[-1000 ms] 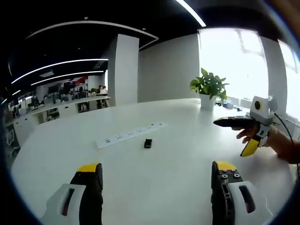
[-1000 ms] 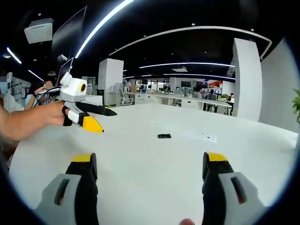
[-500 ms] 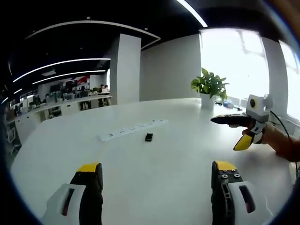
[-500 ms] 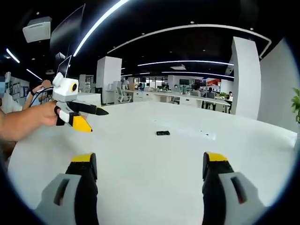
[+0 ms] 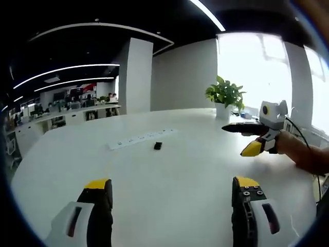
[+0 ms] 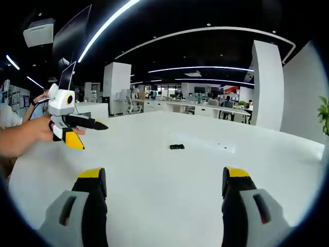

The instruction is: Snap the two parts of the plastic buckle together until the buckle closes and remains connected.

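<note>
- Left gripper (image 5: 172,188): in the left gripper view its two yellow-tipped jaws rise from the bottom edge, set wide apart with bare table between them; nothing is held. In the right gripper view the same gripper (image 6: 85,131) appears at the left, carried in a hand (image 6: 38,135) above the table, its black upper jaw and yellow-tipped lower jaw spread.
- Right gripper (image 6: 164,180): in the right gripper view its jaws stand wide apart and hold nothing, white tabletop showing between them. In the left gripper view it (image 5: 241,138) enters from the right, held in a hand (image 5: 293,149) above the table, jaws parted.
- Plastic buckle (image 5: 158,146): a small dark object lying on the white table (image 5: 169,170), well ahead of both grippers and touched by neither. In the right gripper view it (image 6: 177,146) lies near the middle of the tabletop. At this size it cannot be told whether its two parts are joined.
- Power strip (image 5: 141,138): a long white strip lying on the table just beyond the buckle, close to it but apart.
- Potted plant (image 5: 224,98): stands upright at the far edge of the table, before the bright window.
- Background: an open office with white columns, desks and ceiling light strips.
</note>
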Action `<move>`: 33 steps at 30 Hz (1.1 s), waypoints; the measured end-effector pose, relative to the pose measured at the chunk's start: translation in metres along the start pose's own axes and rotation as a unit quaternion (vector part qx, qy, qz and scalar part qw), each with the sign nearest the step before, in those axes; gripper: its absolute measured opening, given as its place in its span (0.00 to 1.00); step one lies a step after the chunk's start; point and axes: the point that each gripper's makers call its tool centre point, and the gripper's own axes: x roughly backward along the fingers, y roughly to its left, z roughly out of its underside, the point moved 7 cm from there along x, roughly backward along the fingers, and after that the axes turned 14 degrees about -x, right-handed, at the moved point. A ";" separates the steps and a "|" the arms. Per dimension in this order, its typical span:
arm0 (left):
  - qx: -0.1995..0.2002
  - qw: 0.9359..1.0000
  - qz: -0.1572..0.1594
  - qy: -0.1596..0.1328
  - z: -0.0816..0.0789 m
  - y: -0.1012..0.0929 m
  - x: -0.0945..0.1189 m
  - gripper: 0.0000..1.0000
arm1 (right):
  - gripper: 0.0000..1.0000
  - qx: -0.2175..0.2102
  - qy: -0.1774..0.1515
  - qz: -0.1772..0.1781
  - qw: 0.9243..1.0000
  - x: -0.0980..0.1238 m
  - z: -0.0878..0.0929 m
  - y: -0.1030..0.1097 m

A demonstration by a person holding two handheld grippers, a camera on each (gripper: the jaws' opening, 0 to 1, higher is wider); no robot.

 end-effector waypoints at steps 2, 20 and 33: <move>0.001 1.000 0.001 -0.001 0.001 -0.002 0.004 0.98 | 0.95 0.000 0.001 0.002 1.000 0.000 0.000 0.001; -0.005 1.000 0.006 -0.006 0.005 -0.011 0.012 0.99 | 0.96 0.004 -0.003 0.012 1.000 0.024 -0.001 0.010; -0.006 1.000 0.011 -0.022 0.006 -0.018 0.021 0.99 | 0.96 0.004 -0.008 0.012 1.000 0.049 0.011 0.025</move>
